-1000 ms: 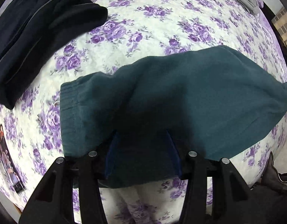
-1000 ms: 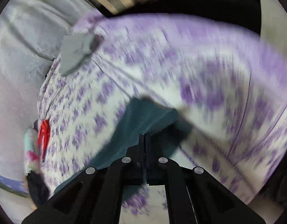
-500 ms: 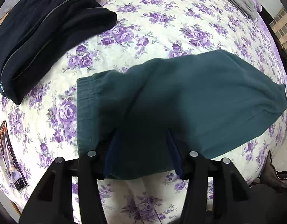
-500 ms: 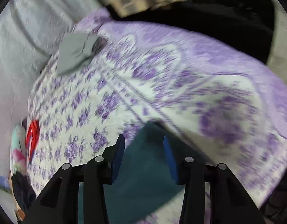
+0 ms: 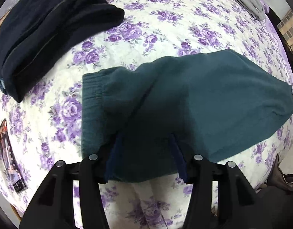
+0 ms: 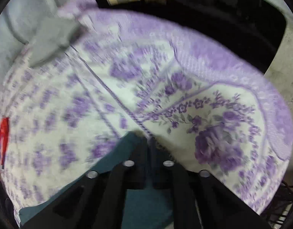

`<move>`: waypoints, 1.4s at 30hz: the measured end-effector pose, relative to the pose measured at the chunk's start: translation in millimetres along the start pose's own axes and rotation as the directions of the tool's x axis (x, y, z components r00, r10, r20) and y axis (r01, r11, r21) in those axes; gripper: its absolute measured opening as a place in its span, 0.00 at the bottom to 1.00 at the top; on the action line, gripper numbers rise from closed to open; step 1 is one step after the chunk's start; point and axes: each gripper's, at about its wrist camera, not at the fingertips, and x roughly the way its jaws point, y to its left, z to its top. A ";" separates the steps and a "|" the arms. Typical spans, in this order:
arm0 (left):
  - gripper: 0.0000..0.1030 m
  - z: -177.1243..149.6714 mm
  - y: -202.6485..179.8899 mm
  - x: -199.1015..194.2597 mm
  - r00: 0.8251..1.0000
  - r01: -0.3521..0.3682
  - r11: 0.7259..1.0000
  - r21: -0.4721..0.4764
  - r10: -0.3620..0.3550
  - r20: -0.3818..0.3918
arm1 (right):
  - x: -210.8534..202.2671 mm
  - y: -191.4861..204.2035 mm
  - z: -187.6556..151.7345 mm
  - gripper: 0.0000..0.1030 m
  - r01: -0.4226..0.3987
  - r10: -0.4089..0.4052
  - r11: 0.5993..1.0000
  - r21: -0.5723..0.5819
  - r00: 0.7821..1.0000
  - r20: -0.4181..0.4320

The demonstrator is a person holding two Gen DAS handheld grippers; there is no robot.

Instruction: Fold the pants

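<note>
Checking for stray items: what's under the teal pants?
The floral bedspread shows on every side of the teal pants, so they lie on it. Anything beneath the fabric itself is covered.

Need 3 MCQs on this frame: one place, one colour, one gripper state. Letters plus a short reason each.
1. Where do the dark pants lie in the left wrist view?
A. upper left of the teal pants
B. on top of the teal pants
C. on the floor

2. What colour are the flowers on the bedspread?
A. yellow
B. purple
C. orange

3. How does the left gripper stand?
A. shut on the dark pants
B. shut on the bedspread
C. open, fingers apart over the teal pants

Key: 1 A, they lie apart from the teal pants, up and left on the bed. 2 B, purple roses on white. 3 C, the two blue pads stand wide apart with teal cloth showing between them.
</note>
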 end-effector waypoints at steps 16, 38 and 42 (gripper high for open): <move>0.61 -14.7 21.6 -32.8 0.998 0.042 0.999 -0.022 -0.041 0.057 | -78.7 231.2 -229.4 0.34 -0.606 0.332 0.456 -0.652 0.795 -0.507; 0.63 -13.9 66.7 -2.0 0.999 -0.048 0.980 -0.191 0.049 -0.002 | -114.5 219.0 -224.7 0.04 -0.635 0.344 0.433 -0.640 0.773 -0.533; 0.64 -9.3 69.9 0.6 0.998 -0.062 0.981 -0.185 0.061 -0.010 | -90.6 210.8 -253.3 0.04 -0.592 0.214 0.430 -0.682 0.801 -0.560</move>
